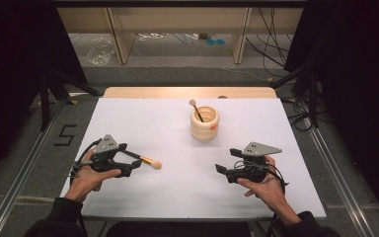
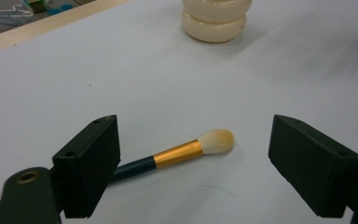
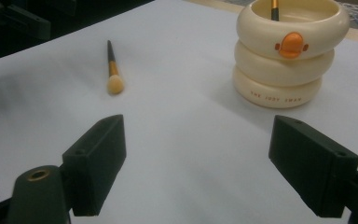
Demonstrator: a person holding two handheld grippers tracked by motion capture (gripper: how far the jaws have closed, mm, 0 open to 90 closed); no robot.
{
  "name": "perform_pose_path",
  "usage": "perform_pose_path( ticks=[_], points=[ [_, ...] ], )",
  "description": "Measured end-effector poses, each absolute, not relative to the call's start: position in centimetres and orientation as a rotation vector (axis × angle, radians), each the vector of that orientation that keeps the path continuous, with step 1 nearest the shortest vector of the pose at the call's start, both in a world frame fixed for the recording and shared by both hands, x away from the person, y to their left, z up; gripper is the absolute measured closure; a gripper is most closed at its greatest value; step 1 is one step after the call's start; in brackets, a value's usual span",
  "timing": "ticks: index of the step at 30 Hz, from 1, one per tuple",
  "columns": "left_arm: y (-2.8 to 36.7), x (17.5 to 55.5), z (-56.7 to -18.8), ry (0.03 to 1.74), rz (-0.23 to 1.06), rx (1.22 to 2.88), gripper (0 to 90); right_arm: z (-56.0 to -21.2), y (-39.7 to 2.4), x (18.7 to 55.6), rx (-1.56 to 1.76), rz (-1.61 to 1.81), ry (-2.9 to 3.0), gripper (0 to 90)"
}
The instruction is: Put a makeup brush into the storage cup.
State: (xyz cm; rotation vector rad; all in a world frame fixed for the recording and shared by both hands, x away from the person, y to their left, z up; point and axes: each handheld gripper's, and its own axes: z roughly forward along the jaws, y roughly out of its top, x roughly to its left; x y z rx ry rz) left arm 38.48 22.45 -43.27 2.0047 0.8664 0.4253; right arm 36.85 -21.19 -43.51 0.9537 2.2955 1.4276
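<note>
Gold-ferruled makeup brush lying flat btwn wide-open L gripper jaws, lining up for pickup; R gripper idling wide near cream holder.

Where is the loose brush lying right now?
In the high view the brush lies flat on the white table, left of centre, just ahead of the open left gripper, with the cream holder farther back to its right.

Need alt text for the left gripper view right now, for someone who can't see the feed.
A makeup brush with a dark handle, gold ferrule and pale bristles lies flat on the white table, between the wide-open black jaws of the left gripper, which touch nothing. The base of a cream ringed holder stands farther off at the top.
</note>
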Motion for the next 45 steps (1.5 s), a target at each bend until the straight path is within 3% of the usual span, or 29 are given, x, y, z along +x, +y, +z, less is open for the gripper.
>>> perform_pose_path(
  ticks=[13,45],
  points=[
    [22.4,41.9,-44.4,0.762,0.393,2.256,21.4,-43.6,-21.1,36.9,0.949,1.421,2.308,20.1],
    [21.9,45.7,-45.8,0.699,0.285,2.508,28.6,-43.7,-20.9,37.1,0.934,1.437,2.324,20.6]
  ],
)
